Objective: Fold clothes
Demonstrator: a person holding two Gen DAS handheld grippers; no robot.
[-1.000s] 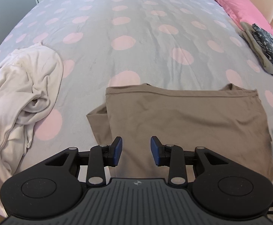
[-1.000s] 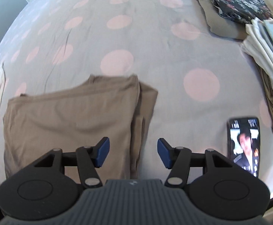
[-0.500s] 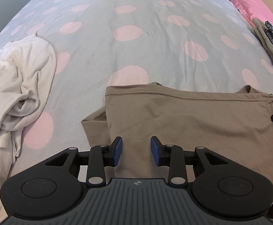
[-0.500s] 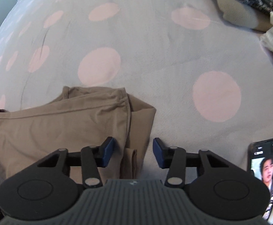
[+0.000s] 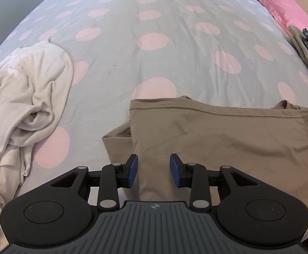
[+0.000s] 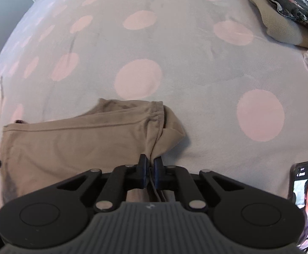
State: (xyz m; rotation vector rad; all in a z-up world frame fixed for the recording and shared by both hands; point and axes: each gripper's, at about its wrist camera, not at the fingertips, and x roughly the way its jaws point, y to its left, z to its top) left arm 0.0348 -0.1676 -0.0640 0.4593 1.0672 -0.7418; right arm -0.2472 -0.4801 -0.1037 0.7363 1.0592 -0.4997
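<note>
A tan garment [image 5: 228, 139] lies partly folded on the grey bedspread with pink dots [image 5: 154, 42]. My left gripper [image 5: 153, 170] is open over the garment's near left edge, its blue pads on either side of the cloth. In the right wrist view my right gripper [image 6: 150, 170] is shut on the tan garment's [image 6: 73, 146] near right edge, where the folded layers bunch up into the jaws.
A crumpled white garment [image 5: 24, 105] lies at the left. Folded clothes [image 6: 285, 6] are stacked at the far right, and a pink pillow [image 5: 281, 6] lies beyond them. A phone with a lit screen [image 6: 307, 203] lies near the right gripper.
My right gripper has moved in to the garment's right edge and shut on it. My left gripper stays open and has shifted only slightly.
</note>
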